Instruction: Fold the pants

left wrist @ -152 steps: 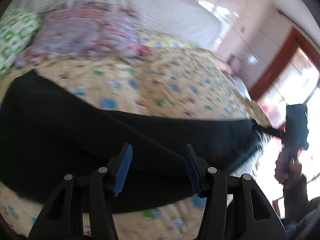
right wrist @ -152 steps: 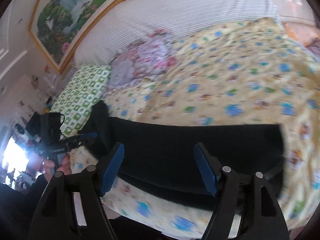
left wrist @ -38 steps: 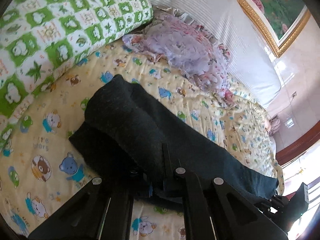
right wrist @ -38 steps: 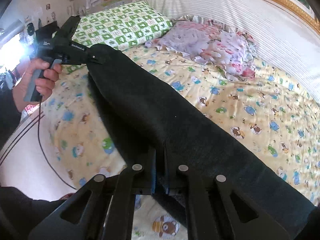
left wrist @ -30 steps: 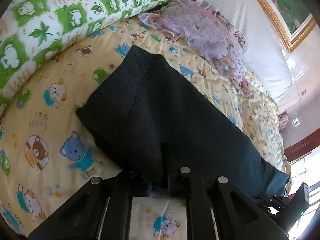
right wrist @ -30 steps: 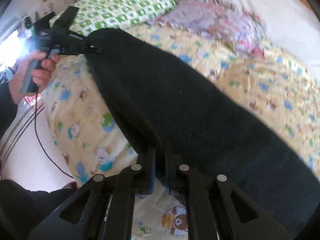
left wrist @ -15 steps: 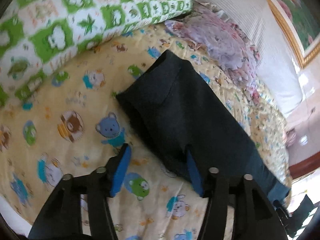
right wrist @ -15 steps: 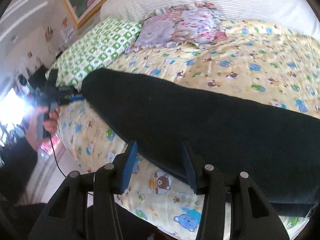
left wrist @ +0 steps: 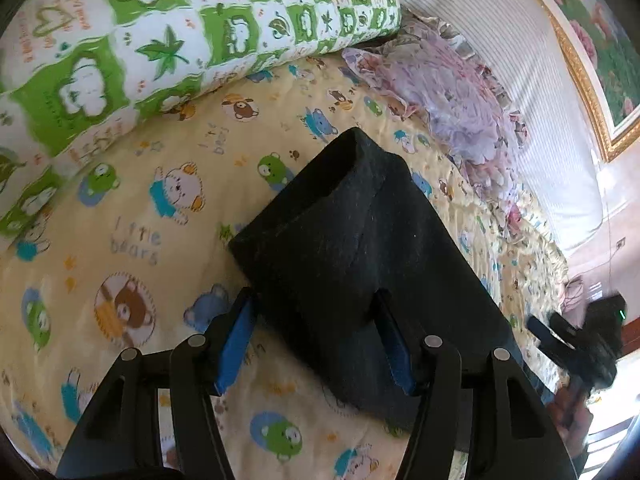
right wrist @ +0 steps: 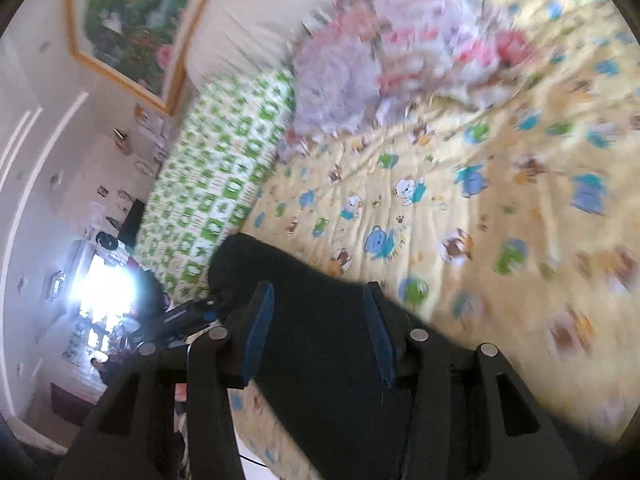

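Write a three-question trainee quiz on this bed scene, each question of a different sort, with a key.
1. True or false: the left claw is clamped shut on the pants.
2. Multiple choice: what lies directly under the pants?
A. a bare wooden floor
B. a yellow bear-print sheet
C. a grey carpet
3. Fill in: beside the purple floral bundle at the head of the bed lies a pillow checked in white and ____.

Key:
1. False. Its blue pads stand apart, with the edge of the pants loose between them.
2. B
3. green
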